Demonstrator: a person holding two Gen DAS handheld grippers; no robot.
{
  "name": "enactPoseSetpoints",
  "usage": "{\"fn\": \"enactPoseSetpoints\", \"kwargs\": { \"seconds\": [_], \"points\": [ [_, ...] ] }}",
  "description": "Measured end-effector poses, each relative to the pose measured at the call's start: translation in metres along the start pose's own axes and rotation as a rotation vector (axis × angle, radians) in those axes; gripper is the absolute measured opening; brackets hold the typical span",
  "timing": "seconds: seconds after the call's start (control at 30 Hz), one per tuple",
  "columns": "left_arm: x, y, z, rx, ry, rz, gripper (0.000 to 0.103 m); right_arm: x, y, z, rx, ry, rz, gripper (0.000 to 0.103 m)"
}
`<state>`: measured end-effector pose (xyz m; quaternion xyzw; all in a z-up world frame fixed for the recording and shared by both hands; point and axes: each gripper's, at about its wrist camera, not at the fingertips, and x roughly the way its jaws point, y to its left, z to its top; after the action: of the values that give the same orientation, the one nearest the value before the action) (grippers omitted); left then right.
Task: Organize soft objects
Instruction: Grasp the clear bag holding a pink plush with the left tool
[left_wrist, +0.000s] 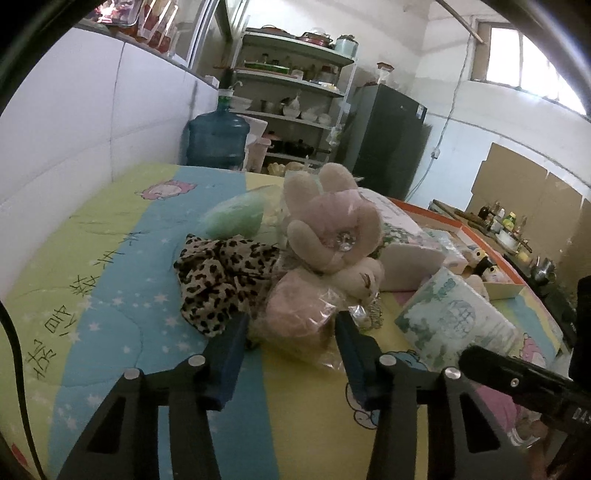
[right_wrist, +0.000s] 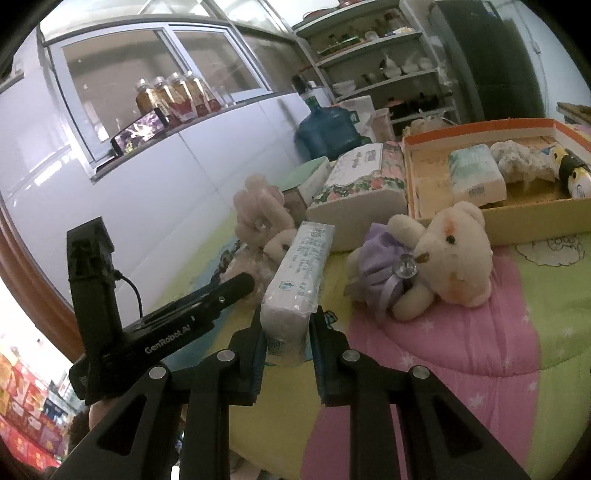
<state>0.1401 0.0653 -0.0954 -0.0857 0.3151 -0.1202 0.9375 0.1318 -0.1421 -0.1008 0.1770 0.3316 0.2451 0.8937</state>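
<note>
Pick-up step, both sides. Your right tongs (right_wrist: 287, 325) are clamped on the tissue pack (right_wrist: 299, 273); the left tongs (left_wrist: 291, 332), half-wide, straddle the bagged pink plush (left_wrist: 295, 310), contact unclear. Next: lift the pack over the orange-rimmed tray (right_wrist: 476, 127) wall w/o hitting the bear (right_wrist: 436, 262); room inside beside the packs.

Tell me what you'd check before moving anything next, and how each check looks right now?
1. Right gripper fingers clamped on tissue pack: ok.
2. Left gripper around the pink wrapped bundle, pads pressing: cannot tell.
3. Free room in the orange-rimmed box: ok, bare floor at its near left.
4. Purple-dressed teddy bear lies between pack and box: not ok.
5. Bundle free of the leopard cloth: cannot tell.
</note>
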Motion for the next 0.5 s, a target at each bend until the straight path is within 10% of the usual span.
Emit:
{"fn": "enactPoseSetpoints", "kwargs": {
  "seconds": [0.5],
  "points": [
    [-0.046, -0.011, 0.004, 0.008, -0.107, 0.002, 0.046, -0.010, 0.005, -0.001, -0.024, -0.032, -0.005, 0.022]
  ]
}}
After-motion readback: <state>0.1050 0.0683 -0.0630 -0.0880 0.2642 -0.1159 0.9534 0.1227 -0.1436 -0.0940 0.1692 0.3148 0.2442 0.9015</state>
